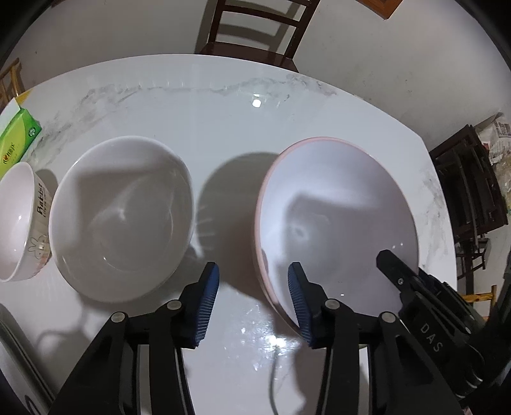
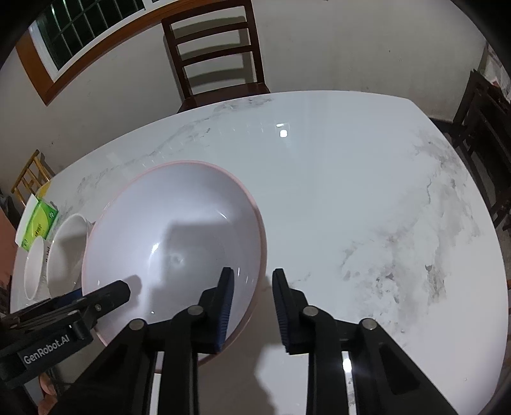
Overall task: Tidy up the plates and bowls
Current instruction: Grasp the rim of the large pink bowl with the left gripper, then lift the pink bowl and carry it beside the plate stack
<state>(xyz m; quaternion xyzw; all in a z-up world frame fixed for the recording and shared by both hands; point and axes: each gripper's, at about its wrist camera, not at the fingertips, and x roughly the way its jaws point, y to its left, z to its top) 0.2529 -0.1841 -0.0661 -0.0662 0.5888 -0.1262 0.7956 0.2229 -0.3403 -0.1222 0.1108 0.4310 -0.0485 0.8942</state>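
Left wrist view looks down on a white marble table [image 1: 242,134] with the left gripper [image 1: 254,287] at the lower middle of the frame. Its jaws straddle the near-left rim of the pink-rimmed bowl [image 1: 335,204] — one blue pad inside the bowl, the other outside over bare table — with a clear gap on the outer side, so the pads do not clamp the rim. A plain white bowl [image 1: 121,220] sits at centre left, well apart from the pink one, and a small rabbit-print bowl [image 1: 19,223] stands just beside it at the left edge. A green tissue box [image 1: 17,134] lies at the upper left, a wooden chair [image 1: 255,28] at top centre.

Right wrist view shows the right gripper [image 2: 252,287] at lower centre, likewise straddling the pink-rimmed bowl's right rim: left pad inside, right pad outside. The gap looks narrow, but whether the pads press the rim I cannot tell.
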